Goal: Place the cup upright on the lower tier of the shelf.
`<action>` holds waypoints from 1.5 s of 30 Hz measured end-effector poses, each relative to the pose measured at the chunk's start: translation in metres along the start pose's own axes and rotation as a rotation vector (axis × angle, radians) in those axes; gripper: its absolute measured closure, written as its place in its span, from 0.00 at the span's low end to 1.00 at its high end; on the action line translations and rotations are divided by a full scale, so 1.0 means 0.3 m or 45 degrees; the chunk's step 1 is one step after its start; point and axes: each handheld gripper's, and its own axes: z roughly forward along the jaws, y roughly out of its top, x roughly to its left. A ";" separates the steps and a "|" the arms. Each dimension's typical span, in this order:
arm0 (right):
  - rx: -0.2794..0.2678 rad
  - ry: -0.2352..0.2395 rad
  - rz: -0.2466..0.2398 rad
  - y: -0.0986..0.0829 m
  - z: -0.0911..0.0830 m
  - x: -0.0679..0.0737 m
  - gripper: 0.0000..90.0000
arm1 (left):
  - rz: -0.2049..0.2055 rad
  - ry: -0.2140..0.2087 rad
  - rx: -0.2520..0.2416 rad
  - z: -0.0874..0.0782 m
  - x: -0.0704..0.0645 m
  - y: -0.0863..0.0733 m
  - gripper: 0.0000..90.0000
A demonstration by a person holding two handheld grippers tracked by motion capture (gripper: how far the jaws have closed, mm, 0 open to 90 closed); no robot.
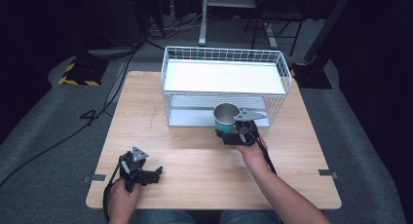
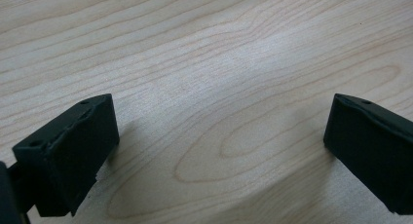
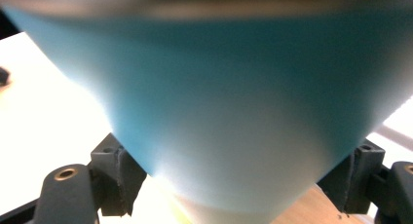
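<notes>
Clearly the cup (image 1: 226, 118) stands upright between the jaws of the right gripper (image 1: 235, 135), which press its blue wall on both sides, just before the rack (image 1: 224, 78). Well apart, the left gripper (image 1: 146, 174) gapes wide, empty, over the table (image 1: 204, 170).
</notes>
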 end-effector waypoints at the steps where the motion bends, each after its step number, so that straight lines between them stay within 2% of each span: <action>1: 0.000 -0.013 0.003 0.005 0.011 -0.003 0.25 | -0.001 0.000 0.000 0.000 0.000 0.000 0.00; 6: 0.001 -0.061 -0.006 0.017 0.065 -0.019 0.25 | 0.000 0.000 0.000 0.000 0.000 0.000 0.00; 11: -0.010 -0.102 0.028 0.029 0.113 -0.042 0.25 | 0.000 -0.001 0.001 0.000 0.000 0.000 0.00; 19: -0.030 -0.134 0.076 0.037 0.178 -0.073 0.25 | -0.004 0.002 0.002 0.000 0.000 0.001 0.00; 27: -0.065 -0.171 0.104 0.047 0.240 -0.106 0.25 | -0.004 0.002 0.002 0.000 0.000 0.001 0.00; 28: -0.080 -0.183 0.090 0.048 0.251 -0.116 0.25 | -0.004 0.003 0.002 0.000 0.000 0.001 0.00; 32: -0.078 -0.196 0.122 0.050 0.278 -0.124 0.25 | -0.005 0.002 0.002 0.000 -0.001 0.001 0.00; 33: -0.088 -0.205 0.100 0.051 0.287 -0.130 0.25 | -0.004 0.002 0.002 0.000 0.000 0.001 0.00; 36: -0.093 -0.221 0.103 0.052 0.309 -0.134 0.25 | -0.004 0.002 0.002 0.000 0.000 0.001 0.00; 45: -0.087 -0.253 0.148 0.047 0.350 -0.146 0.25 | -0.005 0.002 0.002 0.000 0.000 0.001 0.00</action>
